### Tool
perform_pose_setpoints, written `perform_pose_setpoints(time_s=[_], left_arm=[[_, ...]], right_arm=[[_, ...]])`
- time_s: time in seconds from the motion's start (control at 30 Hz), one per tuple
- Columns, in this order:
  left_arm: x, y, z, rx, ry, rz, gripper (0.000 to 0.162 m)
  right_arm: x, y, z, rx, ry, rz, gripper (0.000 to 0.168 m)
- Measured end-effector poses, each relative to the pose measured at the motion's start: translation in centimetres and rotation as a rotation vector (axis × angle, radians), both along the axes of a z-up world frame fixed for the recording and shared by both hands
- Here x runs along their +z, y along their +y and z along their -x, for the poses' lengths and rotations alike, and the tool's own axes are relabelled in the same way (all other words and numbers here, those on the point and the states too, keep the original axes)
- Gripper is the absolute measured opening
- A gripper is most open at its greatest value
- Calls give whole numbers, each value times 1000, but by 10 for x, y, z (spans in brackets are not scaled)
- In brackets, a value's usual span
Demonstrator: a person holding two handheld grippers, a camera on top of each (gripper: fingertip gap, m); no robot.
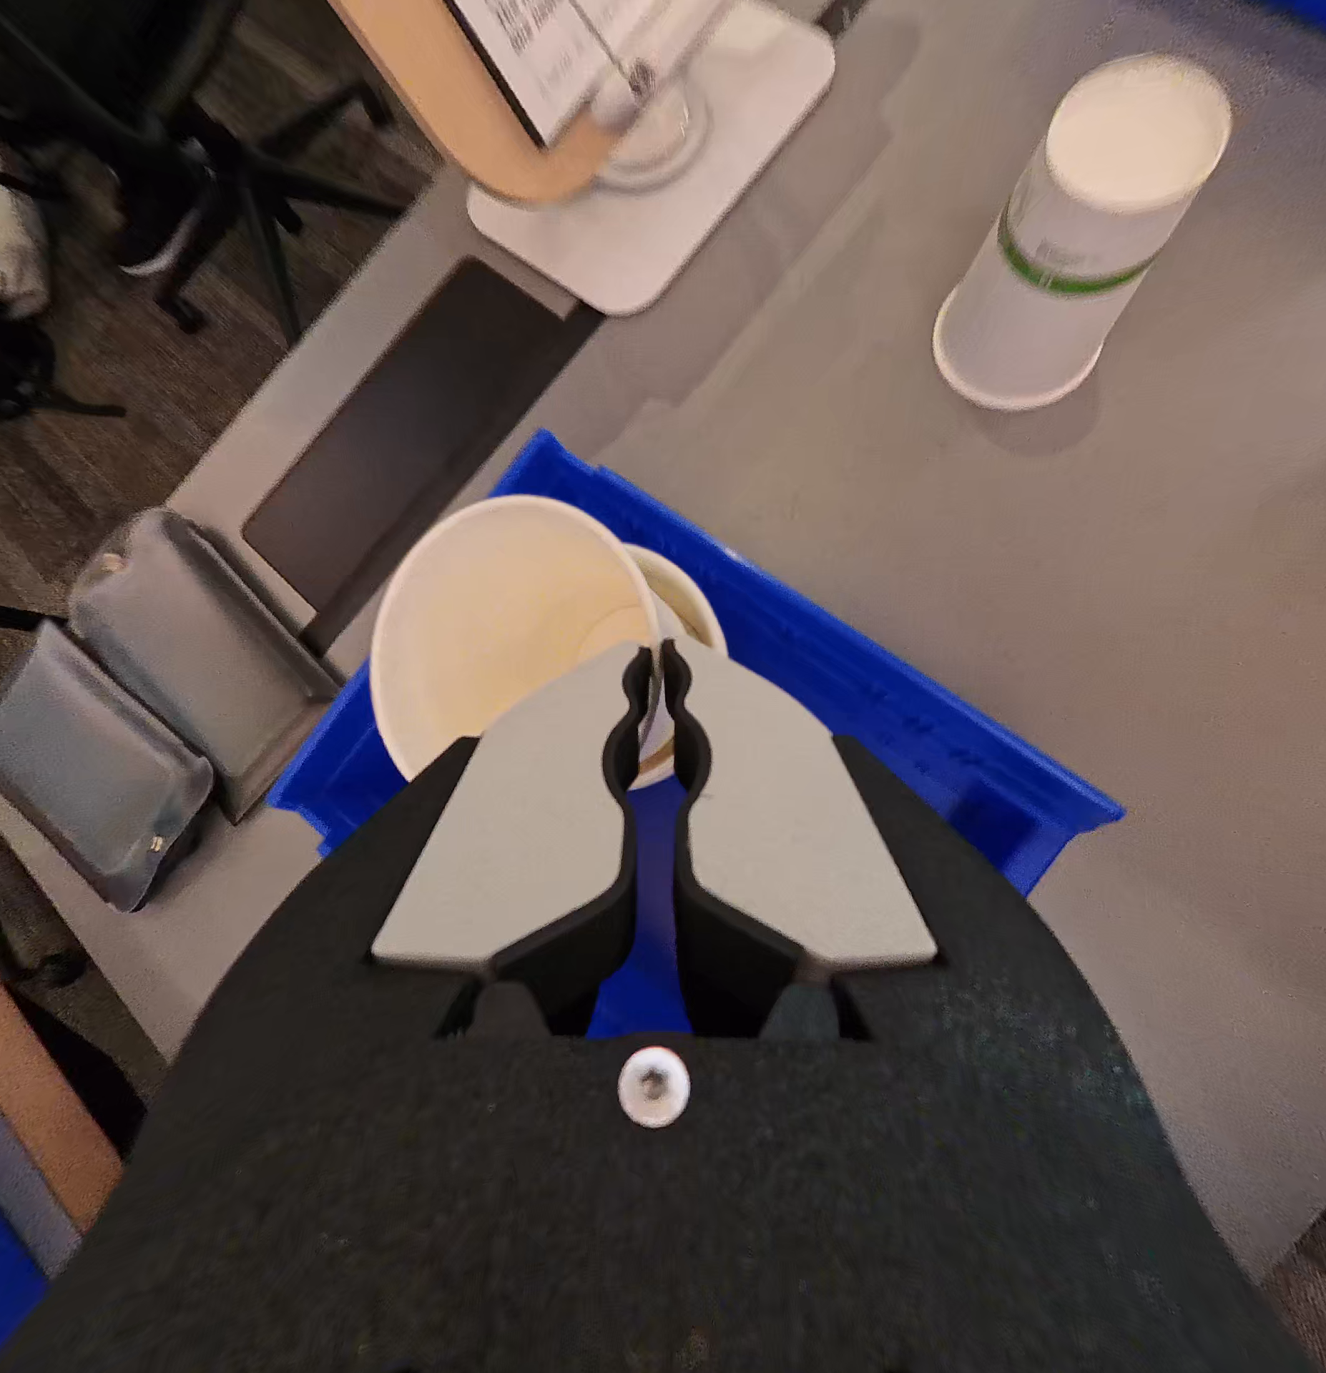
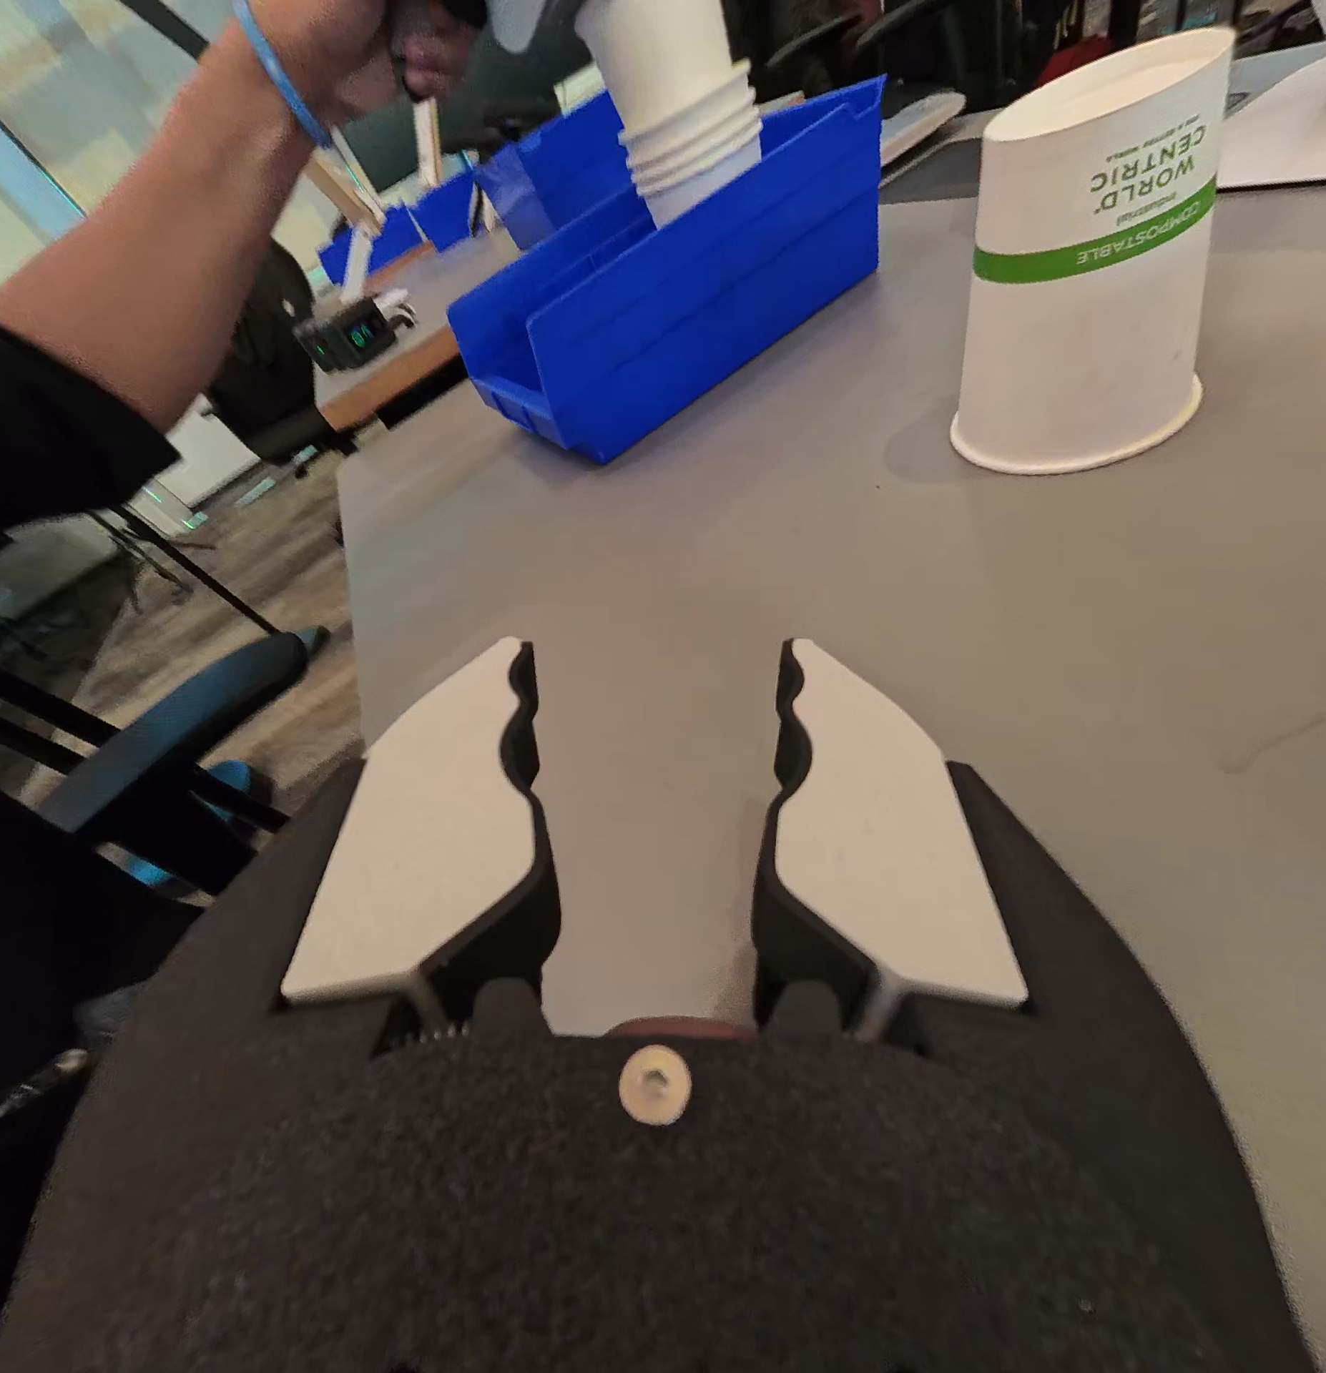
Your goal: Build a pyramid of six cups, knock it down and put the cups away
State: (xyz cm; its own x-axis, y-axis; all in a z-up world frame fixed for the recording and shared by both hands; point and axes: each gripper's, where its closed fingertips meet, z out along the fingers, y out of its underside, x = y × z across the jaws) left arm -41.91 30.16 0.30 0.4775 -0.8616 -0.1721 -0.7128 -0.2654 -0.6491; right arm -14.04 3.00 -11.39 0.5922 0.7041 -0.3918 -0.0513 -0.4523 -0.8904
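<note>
Blue bin [image 1: 853,669] at 12 o'clock of left gripper [image 1: 658,654], fingers pinching rim of white paper cup [image 1: 496,617], tilted over nested stack [image 2: 690,148] in bin. Right gripper [image 2: 656,654] spread, empty, above grey table [image 2: 719,535]. 1 upturned green-banded cup [image 2: 1091,297] at 1 o'clock.

The right gripper [image 2: 656,654] hovers with jaws apart over the grey table [image 2: 719,565]. Beyond, a stack of white cups [image 2: 682,119] tilts into a blue bin [image 2: 690,297]; one upturned cup [image 2: 1083,282] stands alone
</note>
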Motion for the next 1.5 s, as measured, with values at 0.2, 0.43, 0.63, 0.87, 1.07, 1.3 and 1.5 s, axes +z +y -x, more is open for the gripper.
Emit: perform_pose_setpoints(time_s=[0.2, 0.43, 0.63, 0.87, 1.07, 1.3, 1.5], left_arm=[[84, -31, -25, 39, -327, -85, 3], [134, -119, -125, -95, -665, 3, 2], [124, -184, -206, -240, -818, 122, 2], [73, -209, -235, -262, -925, 278, 3], [31, -205, -217, -224, -679, 159, 62], [12, -216, -217, -350, 79, -352, 99], [-21, -201, -245, -481, 522, -466, 100]], right_arm=[[36, 28, 15, 20, 349, 31, 73], [86, 78, 48, 86, 741, 80, 98], [130, 75, 39, 148, 975, 24, 113], [128, 72, 7, 50, 803, -55, 82], [102, 74, 0, 11, 591, -26, 81], [93, 79, 1, -32, 482, -22, 81], [90, 75, 9, -24, 445, -5, 81]])
